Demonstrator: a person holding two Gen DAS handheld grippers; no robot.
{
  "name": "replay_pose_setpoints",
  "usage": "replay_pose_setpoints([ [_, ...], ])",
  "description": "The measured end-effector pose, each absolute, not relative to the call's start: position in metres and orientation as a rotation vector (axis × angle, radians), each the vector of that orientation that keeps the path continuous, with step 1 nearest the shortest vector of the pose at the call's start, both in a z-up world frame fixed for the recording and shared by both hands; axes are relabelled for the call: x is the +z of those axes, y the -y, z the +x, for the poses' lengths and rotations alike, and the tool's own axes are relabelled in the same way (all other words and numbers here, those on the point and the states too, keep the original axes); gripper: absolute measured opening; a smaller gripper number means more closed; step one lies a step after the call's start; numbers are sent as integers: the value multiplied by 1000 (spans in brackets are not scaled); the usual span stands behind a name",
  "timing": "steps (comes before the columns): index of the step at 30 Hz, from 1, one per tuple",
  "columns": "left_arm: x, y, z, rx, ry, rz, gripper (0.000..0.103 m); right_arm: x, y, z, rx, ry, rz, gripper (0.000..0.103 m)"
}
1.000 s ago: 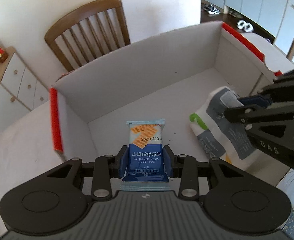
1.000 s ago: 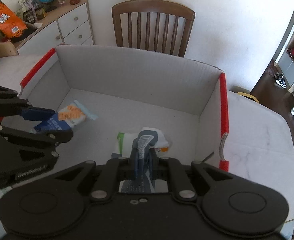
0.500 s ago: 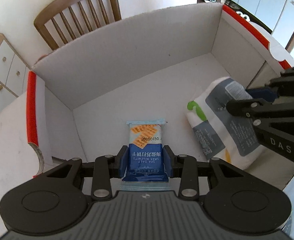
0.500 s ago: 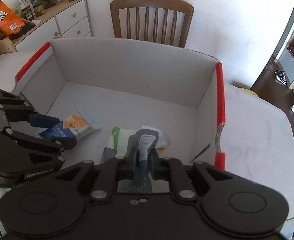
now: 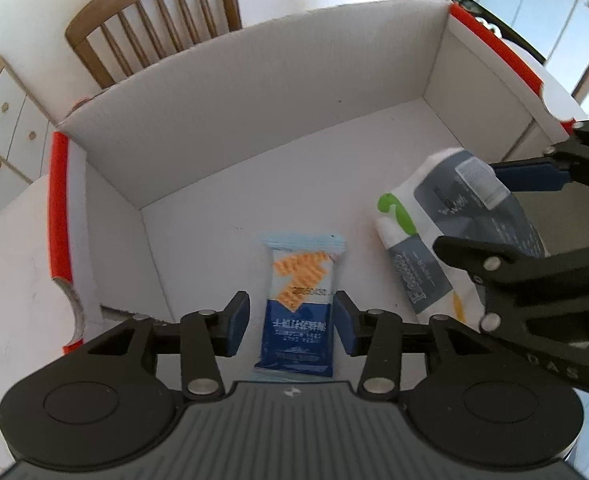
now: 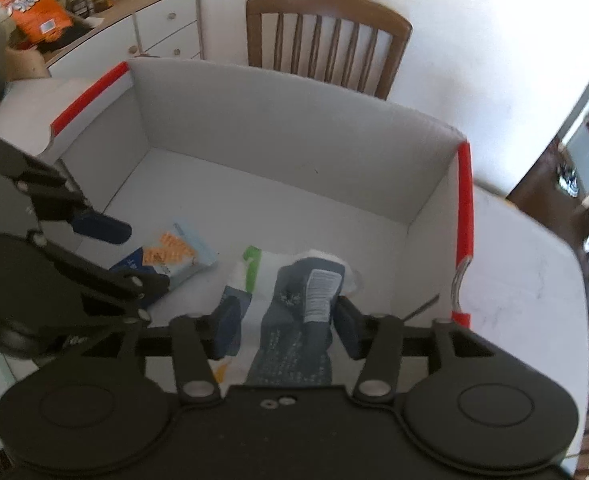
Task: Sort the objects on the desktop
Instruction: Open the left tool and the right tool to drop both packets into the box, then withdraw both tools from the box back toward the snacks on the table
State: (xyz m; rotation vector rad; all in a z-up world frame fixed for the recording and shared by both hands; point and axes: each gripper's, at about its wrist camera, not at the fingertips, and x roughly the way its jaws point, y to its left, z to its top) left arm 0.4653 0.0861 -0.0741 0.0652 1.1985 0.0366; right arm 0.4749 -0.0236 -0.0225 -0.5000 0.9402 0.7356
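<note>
A blue biscuit packet [image 5: 299,300] with orange crackers printed on it lies on the floor of a white cardboard box [image 5: 254,120] with red edge strips. My left gripper [image 5: 290,326] straddles its near end; the jaws are opening and the pads [image 5: 236,322] stand just off the wrapper. To the right lies a white, grey and green pouch [image 5: 418,272]. My right gripper [image 6: 288,332] is over the pouch [image 6: 294,304], jaws opening, with the crumpled middle between the parted pads. The right wrist view also shows the left gripper [image 6: 146,258] around the biscuit packet [image 6: 174,252].
The box [image 6: 294,140] stands on a white table [image 6: 526,280] and its walls rise on all sides. A wooden chair [image 6: 326,36] stands behind the box. A drawer cabinet [image 6: 162,28] with an orange bag [image 6: 34,8] is at the back left.
Both grippers sank deeper into the box. Each pair of jaws was shut on its packet and has spread apart. The biscuit packet and the pouch now rest on the box floor.
</note>
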Motion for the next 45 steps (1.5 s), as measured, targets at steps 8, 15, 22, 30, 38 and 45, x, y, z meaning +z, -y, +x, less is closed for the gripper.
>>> replay_pose_setpoints([
  [8,-58,-88,458,33,-1153,31,45,-4,34,477,738,-912,-495,64],
  [15,-43,-83,444,37,-1122,36,45,14,44,472,737,-892,-479,64],
  [22,-23,-82,432,42,-1088,35,45,30,50,458,735,-883,-469,64],
  [30,2,-77,409,42,-1045,30,45,50,57,439,729,-859,-458,64],
  [38,27,-73,383,29,-992,23,45,68,67,414,714,-829,-446,64],
  [45,40,-69,360,12,-948,6,45,83,76,392,708,-810,-438,64],
])
